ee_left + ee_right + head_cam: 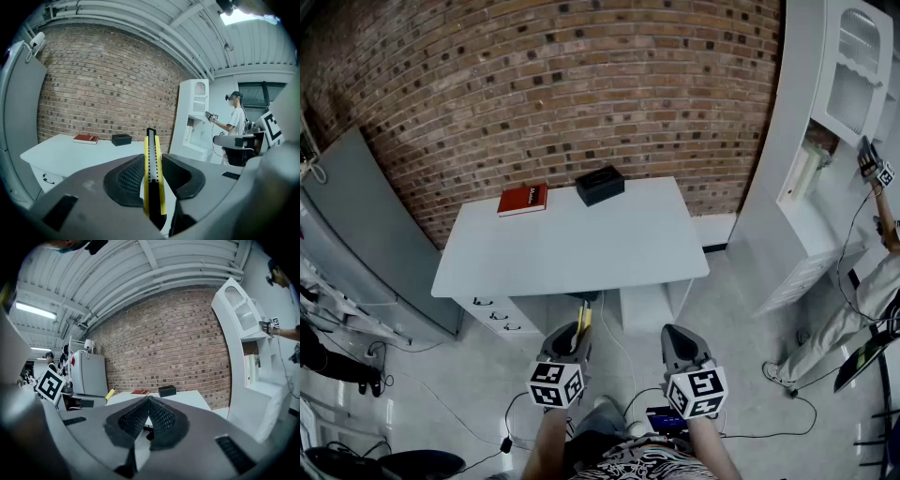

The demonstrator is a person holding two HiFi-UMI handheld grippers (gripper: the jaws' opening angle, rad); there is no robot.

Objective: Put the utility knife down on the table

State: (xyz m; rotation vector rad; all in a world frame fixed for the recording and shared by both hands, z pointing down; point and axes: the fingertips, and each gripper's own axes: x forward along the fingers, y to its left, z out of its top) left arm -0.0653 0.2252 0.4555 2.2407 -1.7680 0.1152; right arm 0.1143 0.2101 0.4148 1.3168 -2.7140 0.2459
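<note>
A yellow and black utility knife (pixel 152 173) stands upright between the jaws of my left gripper (pixel 151 174), which is shut on it; its tip pokes out past the jaws (pixel 582 317). The left gripper (pixel 566 349) hangs in front of the white table (pixel 581 253), short of its near edge. My right gripper (pixel 678 343) is level with it to the right. In the right gripper view its jaws (pixel 148 403) are pressed together with nothing between them, and the knife's yellow tip (pixel 109 394) shows at the left.
On the table's far edge lie a red book (pixel 523 199) and a black box (pixel 600 185), against a brick wall. A white cabinet (pixel 825 141) stands at the right with a person (pixel 872 281) beside it. A grey fridge (pixel 356 244) stands left. Cables run over the floor.
</note>
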